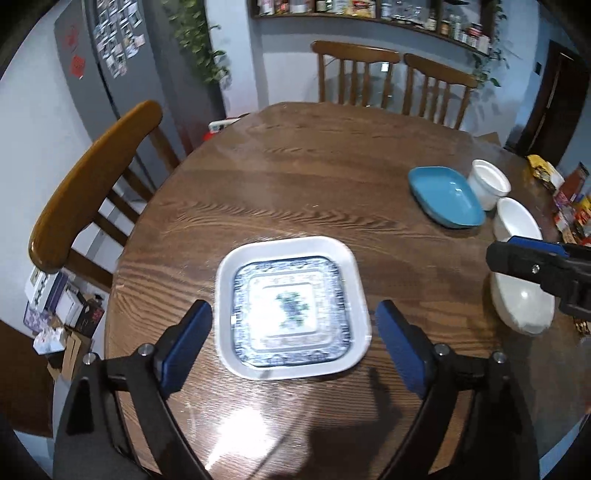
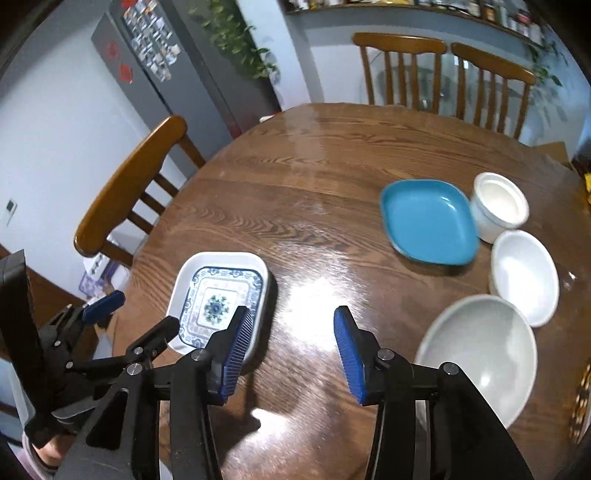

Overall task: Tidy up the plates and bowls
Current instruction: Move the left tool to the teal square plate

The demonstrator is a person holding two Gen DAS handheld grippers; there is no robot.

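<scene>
Left tool (image 1: 293,328) spread wide above patterned plate (image 1: 291,306), right tool (image 2: 291,350) half-open, both empty

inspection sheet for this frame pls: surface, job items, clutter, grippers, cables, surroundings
Surface: round dark wooden table, glossy, glare patches.
Job's things: blue-patterned square plate nested in white square dish; teal square plate; white ribbed cup; small white bowl; large white bowl.
Clutter: colourful packets at the table's right edge.
Grippers: left gripper open, empty; right gripper open, empty.
Cables: nothing seen.
Surroundings: wooden chairs, grey fridge, shelf of jars.
</scene>
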